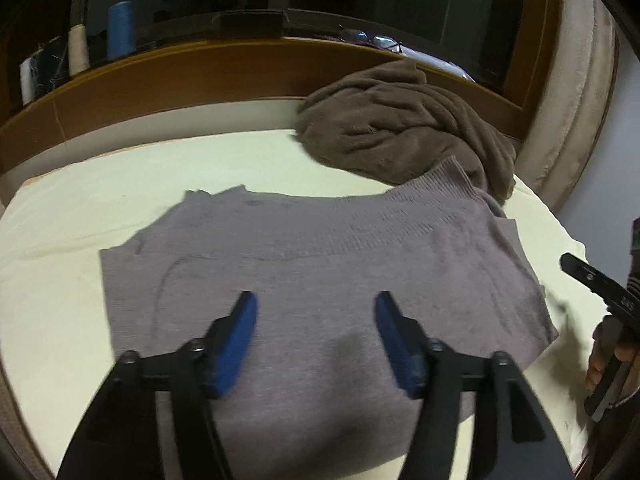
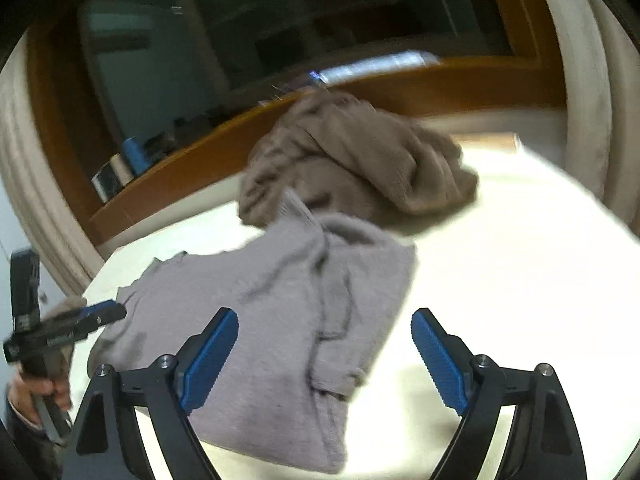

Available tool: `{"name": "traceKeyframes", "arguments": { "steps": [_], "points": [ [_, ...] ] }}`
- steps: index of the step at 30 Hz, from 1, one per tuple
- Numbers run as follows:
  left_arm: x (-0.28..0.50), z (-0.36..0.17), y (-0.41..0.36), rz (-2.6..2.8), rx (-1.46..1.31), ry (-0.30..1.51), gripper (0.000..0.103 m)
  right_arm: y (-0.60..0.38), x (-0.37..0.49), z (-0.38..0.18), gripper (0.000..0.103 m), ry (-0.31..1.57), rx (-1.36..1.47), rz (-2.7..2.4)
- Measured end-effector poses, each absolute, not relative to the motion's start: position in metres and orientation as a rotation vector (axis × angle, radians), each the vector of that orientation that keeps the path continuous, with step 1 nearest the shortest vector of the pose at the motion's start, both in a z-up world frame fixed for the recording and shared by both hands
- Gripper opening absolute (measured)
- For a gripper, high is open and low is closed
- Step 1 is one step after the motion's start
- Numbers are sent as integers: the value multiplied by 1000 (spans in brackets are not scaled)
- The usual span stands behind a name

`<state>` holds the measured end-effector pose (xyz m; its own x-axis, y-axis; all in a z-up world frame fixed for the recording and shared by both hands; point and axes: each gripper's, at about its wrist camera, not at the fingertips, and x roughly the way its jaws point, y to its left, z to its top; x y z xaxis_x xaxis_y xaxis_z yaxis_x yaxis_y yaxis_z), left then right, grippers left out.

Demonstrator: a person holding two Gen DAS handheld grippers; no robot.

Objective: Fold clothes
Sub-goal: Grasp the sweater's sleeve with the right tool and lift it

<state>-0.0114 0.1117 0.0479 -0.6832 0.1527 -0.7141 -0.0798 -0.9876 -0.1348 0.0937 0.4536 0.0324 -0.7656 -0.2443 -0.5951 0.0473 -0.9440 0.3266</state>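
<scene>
PROGRESS: grey knitted sweater (image 1: 320,264) lies folded into a rough rectangle on the cream bed sheet (image 1: 72,216), seemingly nearly done; crumpled brown fleece garment (image 1: 400,128) behind it is unfolded | CLAWS: left gripper (image 1: 316,312) and right gripper (image 2: 324,332) both spread apart, empty, above the sweater | WRITING: small white print on gripper body, unreadable

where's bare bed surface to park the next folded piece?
Free: cream sheet right of the grey sweater, below the brown heap. Also the strip left of the sweater and ahead of it, up to the wooden ledge. Crowded: far corner, where the brown heap overlaps the sweater.
</scene>
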Motion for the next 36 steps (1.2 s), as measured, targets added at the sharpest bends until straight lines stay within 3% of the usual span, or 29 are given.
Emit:
{"name": "traceKeyframes", "arguments": {
  "steps": [8, 20, 25, 27, 28, 29, 31, 36],
  "points": [
    [-18, 42, 91, 2757, -1239, -269, 72, 463, 61, 17, 90, -420, 1111, -2738],
    [-22, 26, 80, 2741, -1274, -322, 80, 463, 34, -2, 90, -577, 1140, -2538],
    [-22, 25, 80, 2742, -1269, -321, 80, 448, 32, -1, 90, -477, 1142, -2569],
    [-22, 25, 80, 2742, -1268, -324, 80, 448, 30, 0, 76, -442, 1177, -2627],
    [-21, 25, 80, 2742, -1267, -325, 80, 448, 31, 0, 57, -419, 1199, -2659],
    [-21, 25, 80, 2742, -1267, -326, 80, 448, 31, 0, 48, -398, 1219, -2689],
    [-21, 25, 80, 2742, -1267, -328, 80, 451, 33, -1, 39, -407, 1226, -2694],
    [-21, 25, 79, 2741, -1265, -333, 80, 458, 32, -3, 38, -444, 1232, -2666]
  ]
}}
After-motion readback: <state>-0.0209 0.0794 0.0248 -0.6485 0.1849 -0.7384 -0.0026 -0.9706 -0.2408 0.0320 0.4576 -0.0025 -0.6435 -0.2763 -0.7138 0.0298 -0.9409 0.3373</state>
